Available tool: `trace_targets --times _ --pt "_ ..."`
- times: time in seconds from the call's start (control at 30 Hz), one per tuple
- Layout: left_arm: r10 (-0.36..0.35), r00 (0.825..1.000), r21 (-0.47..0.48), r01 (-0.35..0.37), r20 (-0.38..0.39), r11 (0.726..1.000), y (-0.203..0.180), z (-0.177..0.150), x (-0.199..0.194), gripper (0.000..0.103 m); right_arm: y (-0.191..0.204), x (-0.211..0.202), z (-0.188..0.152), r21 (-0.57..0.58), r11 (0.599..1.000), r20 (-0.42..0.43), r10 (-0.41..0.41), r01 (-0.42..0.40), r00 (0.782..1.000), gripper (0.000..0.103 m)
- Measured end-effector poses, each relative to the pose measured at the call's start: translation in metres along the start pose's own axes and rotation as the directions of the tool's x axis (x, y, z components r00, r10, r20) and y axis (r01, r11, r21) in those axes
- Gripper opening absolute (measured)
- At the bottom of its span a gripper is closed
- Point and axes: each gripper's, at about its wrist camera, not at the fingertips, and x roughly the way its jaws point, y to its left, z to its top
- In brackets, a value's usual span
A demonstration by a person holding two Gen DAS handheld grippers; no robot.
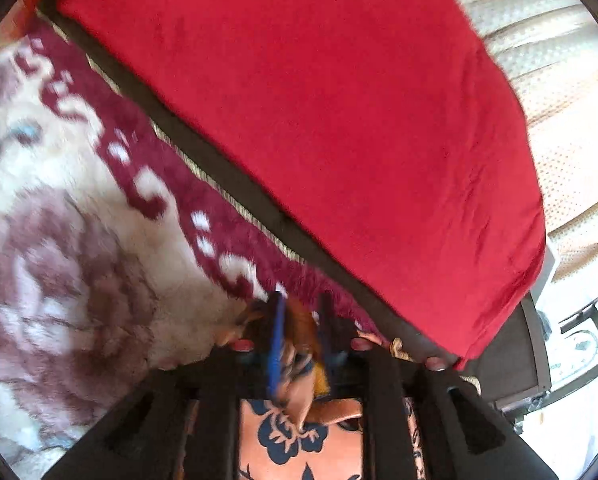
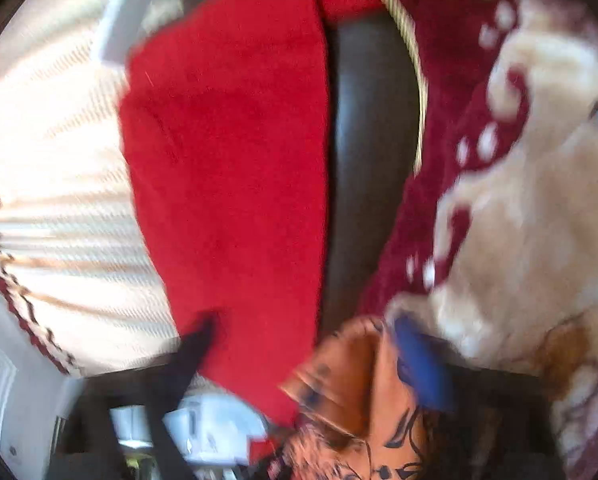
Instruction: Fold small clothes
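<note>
A small orange-brown patterned cloth (image 1: pixel 301 344) lies bunched between the fingers of my left gripper (image 1: pixel 302 320), whose jaws stand a little apart and do not clamp it. More orange fabric with a dark flower print (image 1: pixel 299 440) shows below the gripper. A hand's fingertips (image 1: pixel 361 344) curl around the gripper body. In the blurred right wrist view the same orange cloth (image 2: pixel 351 372) sits low between the wide-open jaws of my right gripper (image 2: pixel 307 348), resting against the blue pad (image 2: pixel 419 364); the dark finger (image 2: pixel 201 340) is far off to the left.
A large red cloth (image 1: pixel 339 120) (image 2: pixel 227 160) covers a dark seat with a corded edge (image 1: pixel 235 184) (image 2: pixel 371 140). A maroon and cream shaggy carpet (image 1: pixel 79 220) (image 2: pixel 519 200) lies beside it. Cream woven fabric (image 1: pixel 559 128) and a glass-topped table (image 1: pixel 579 344) are at the right.
</note>
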Motion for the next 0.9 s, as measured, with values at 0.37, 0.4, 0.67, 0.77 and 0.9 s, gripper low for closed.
trace_targets --times 0.37,0.4,0.67,0.77,0.9 --pt "0.173 0.984 0.222 -0.176 0.032 0.959 -0.029 -0.079 -0.062 0.061 0.057 -0.015 -0.070 -0.406 0.878 -0.131 -0.331 0.254 0.935 0.072" --pt "0.184 0.983 0.258 -0.182 0.017 0.949 -0.032 -0.095 -0.062 0.061 0.062 -0.010 -0.083 -0.466 0.842 -0.142 -0.375 0.272 0.916 0.063" --pt "0.272 0.954 0.342 -0.216 -0.127 0.915 -0.022 -0.152 -0.052 0.061 0.040 -0.017 -0.149 -0.524 0.794 -0.277 -0.501 0.308 0.820 0.047" --pt "0.193 0.968 0.287 -0.142 -0.158 0.947 -0.016 -0.155 -0.068 0.062 0.044 -0.031 -0.161 -0.488 0.852 -0.355 -0.395 0.192 0.847 0.061" --pt "0.101 0.963 0.158 -0.062 -0.251 0.985 0.003 -0.162 -0.070 0.070 0.032 -0.051 -0.181 -0.413 0.904 -0.428 -0.302 0.113 0.852 0.075"
